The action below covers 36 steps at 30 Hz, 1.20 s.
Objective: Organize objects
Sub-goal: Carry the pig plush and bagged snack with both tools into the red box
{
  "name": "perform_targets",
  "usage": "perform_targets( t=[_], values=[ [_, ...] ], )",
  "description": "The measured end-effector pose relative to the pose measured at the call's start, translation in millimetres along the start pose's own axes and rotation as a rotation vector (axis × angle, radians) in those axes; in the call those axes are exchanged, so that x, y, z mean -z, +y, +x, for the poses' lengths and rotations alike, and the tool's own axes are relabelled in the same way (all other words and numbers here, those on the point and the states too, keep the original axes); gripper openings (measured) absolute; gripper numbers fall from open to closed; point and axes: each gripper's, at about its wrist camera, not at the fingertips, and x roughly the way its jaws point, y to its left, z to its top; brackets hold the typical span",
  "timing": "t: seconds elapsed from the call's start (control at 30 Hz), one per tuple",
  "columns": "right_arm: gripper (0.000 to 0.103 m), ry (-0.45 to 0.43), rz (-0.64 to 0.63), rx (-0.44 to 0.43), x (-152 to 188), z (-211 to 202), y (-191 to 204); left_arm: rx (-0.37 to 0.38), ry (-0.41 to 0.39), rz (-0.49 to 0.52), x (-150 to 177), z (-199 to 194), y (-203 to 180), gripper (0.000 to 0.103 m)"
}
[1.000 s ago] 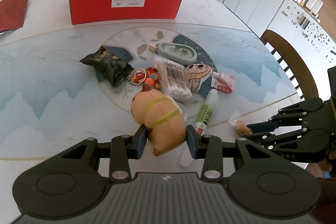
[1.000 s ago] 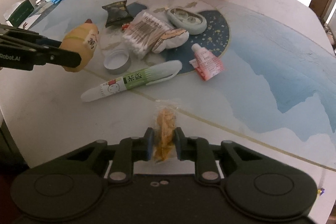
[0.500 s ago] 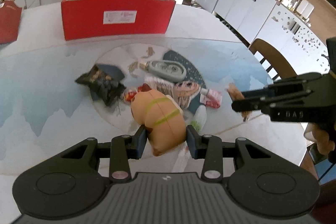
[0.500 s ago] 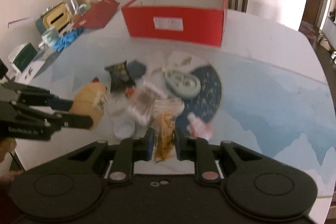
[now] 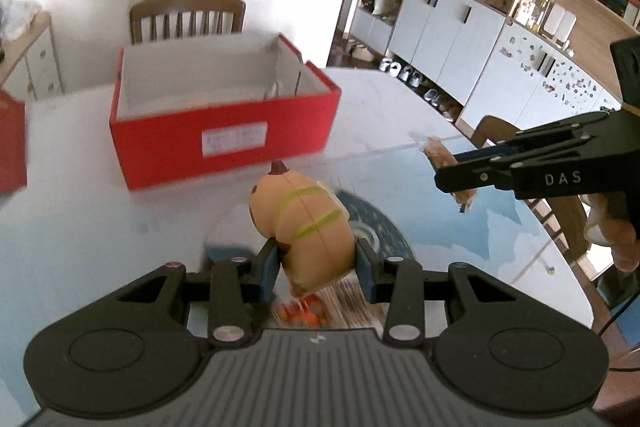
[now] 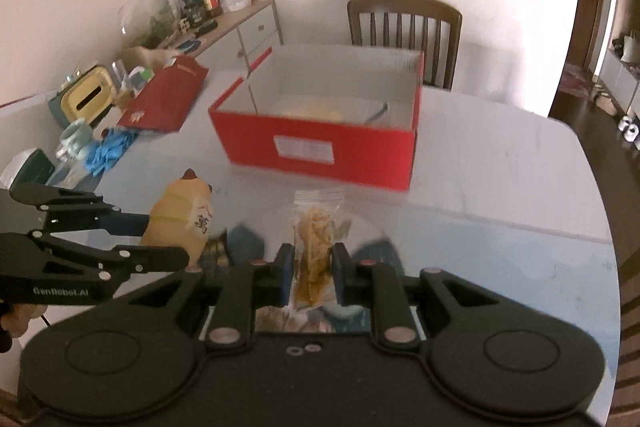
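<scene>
A: In the left wrist view, what is the left gripper (image 5: 316, 261) doing?

B: It is clenched on a tan squishy animal toy (image 5: 304, 223) with green stripes, one pad pressed against each flank. The toy is off the table (image 5: 80, 223), and its dark-tipped end points forward toward the open red box (image 5: 224, 131), which sits ahead and slightly left of the fingers.

A: And off to the side?

B: The right gripper (image 5: 452, 175) reaches in from the right, ahead of the left one, pinching a clear snack packet (image 5: 440, 159) at its tip. The holding hand (image 5: 612, 231) shows at the far right edge.

A: Now the right wrist view.

B: There the right gripper (image 6: 310, 267) grasps the snack packet (image 6: 316, 239) upright between its pads, the sealed top standing up past the fingertips. The red box (image 6: 320, 143) lies straight ahead, with blurred contents I can't identify. The left gripper (image 6: 160, 243) comes in from the left, level with these fingers, holding the toy (image 6: 180, 219). A red lid (image 6: 168, 99) lies left of the box.
</scene>
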Motion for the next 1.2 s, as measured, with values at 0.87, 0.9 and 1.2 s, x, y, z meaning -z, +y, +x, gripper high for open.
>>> perform_targets(
  t=[0.87,0.9,1.2],
  values=[
    [0.019,-0.026,-0.046,0.117,-122,98,4,-0.046,-0.025,0.143,-146,71,93,0.039],
    [0.019,-0.023,-0.047,0.121,-124,102,3,-0.052,-0.024,0.145,-150,76,96,0.039],
    [0.019,0.006,-0.044,0.148,-141,148,-3,-0.072,0.015,0.112,-178,126,130,0.039]
  ],
)
